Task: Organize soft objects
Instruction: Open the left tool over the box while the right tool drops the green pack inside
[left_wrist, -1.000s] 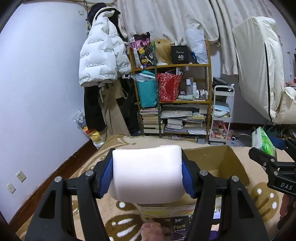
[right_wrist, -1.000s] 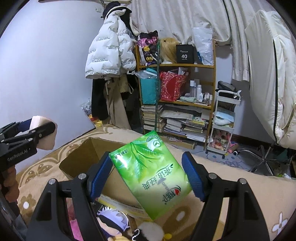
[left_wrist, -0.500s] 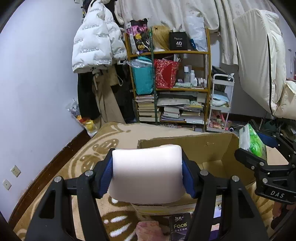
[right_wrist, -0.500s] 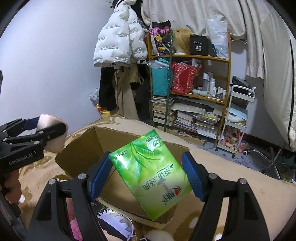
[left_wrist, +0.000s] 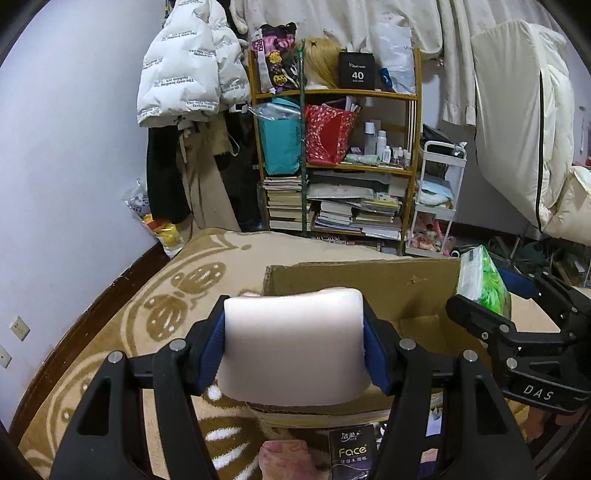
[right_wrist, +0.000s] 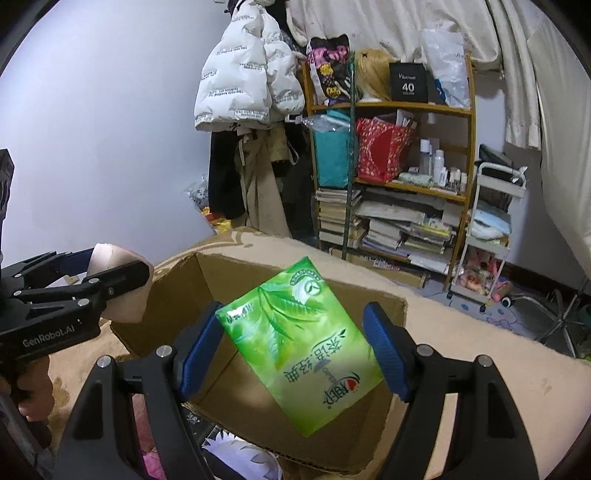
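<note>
The open cardboard box sits on the bed's tan patterned blanket, and as far as I can see into it the brown floor is bare, so I'd judge the sorting to be at an early or middle point: two soft things are on their way in, neither yet dropped. The box is plain corrugated board, flaps up, edges a little ragged; the blanket is a fuzzy pile with pale looping motifs. The right hand-held gripper is clamped on a green tissue pack, a crinkly glossy plastic wrap printed with leaves, held tilted on its corner over the box opening. The left hand-held gripper is closed on a pale foam block, matte, rounded at the corners and bulging slightly between the blue pads, at the box's near-left edge rather than clearly over it. What's left, I think, is letting both go inside, then fetching the stragglers near the box's front: a dark "Face" tissue packet and something pink beside it, too cropped to name.
</note>
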